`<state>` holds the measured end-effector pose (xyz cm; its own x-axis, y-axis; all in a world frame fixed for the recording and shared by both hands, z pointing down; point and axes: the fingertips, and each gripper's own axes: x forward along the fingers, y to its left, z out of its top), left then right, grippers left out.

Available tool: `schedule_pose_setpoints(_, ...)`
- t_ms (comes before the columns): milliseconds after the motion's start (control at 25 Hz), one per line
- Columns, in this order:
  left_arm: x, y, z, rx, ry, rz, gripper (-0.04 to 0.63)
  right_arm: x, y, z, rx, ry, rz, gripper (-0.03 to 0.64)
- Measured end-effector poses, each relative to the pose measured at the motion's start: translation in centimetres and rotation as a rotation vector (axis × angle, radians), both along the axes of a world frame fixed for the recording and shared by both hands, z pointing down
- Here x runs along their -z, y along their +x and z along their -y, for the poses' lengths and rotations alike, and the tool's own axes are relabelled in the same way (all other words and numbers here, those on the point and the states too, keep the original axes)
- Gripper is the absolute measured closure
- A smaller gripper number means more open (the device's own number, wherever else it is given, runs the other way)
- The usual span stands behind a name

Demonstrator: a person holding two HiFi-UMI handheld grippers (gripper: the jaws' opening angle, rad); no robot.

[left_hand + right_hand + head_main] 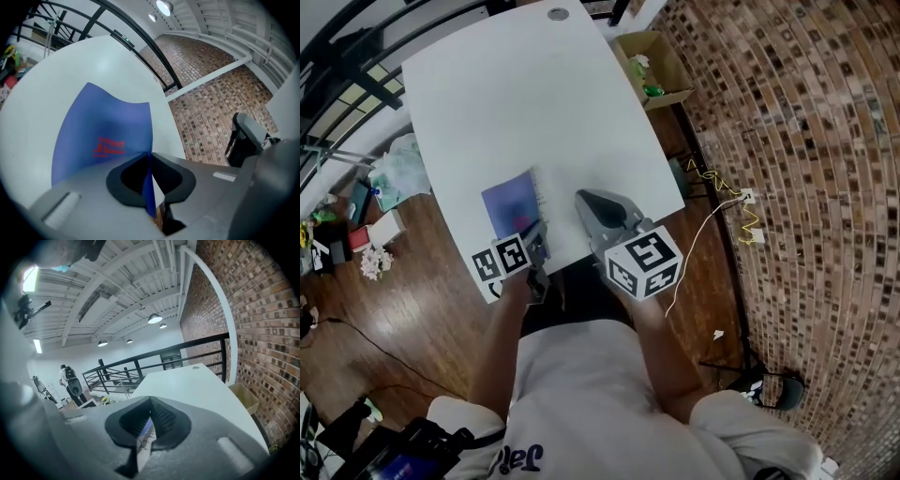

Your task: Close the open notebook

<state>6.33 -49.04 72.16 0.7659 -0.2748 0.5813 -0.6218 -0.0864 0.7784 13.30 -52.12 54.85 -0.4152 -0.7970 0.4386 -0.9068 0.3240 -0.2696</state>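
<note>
Evidently the notebook (510, 206) is light and floppy. It lies near the front edge of the white surface (516, 94), at about 7 o'clock from its middle. Its thin blue cover bows under its own weight, so it wants holding at the free edge. The left gripper (150, 168) is clenched on exactly that edge. At 3 o'clock, the right gripper (150, 420) is clamped too, on a sliver of white printed sheet, probably a page.

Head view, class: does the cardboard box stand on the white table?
No, the cardboard box sits beyond the right edge of the white table, not on its top.
</note>
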Motion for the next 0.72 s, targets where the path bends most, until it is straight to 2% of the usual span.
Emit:
schedule_pose_setpoints(160, -1.1, 0.5, 0.0, -0.002, -0.014, 0.045, 0.557, -0.2, 0.0, -0.4, -0.003, -0.009, 0.000, 0.624)
schedule_pose_setpoints(400, -2.6, 0.9, 0.2, 0.047, -0.052, 0.095, 0.548, -0.8, -0.4, -0.7, -0.001, -0.022, 0.025, 0.624)
schedule_pose_setpoints(720, -3.3, 1.5, 0.9, 0.007, 0.015, 0.132, 0.528, -1.2, -0.1, 0.0, -0.019, -0.015, 0.037, 0.624)
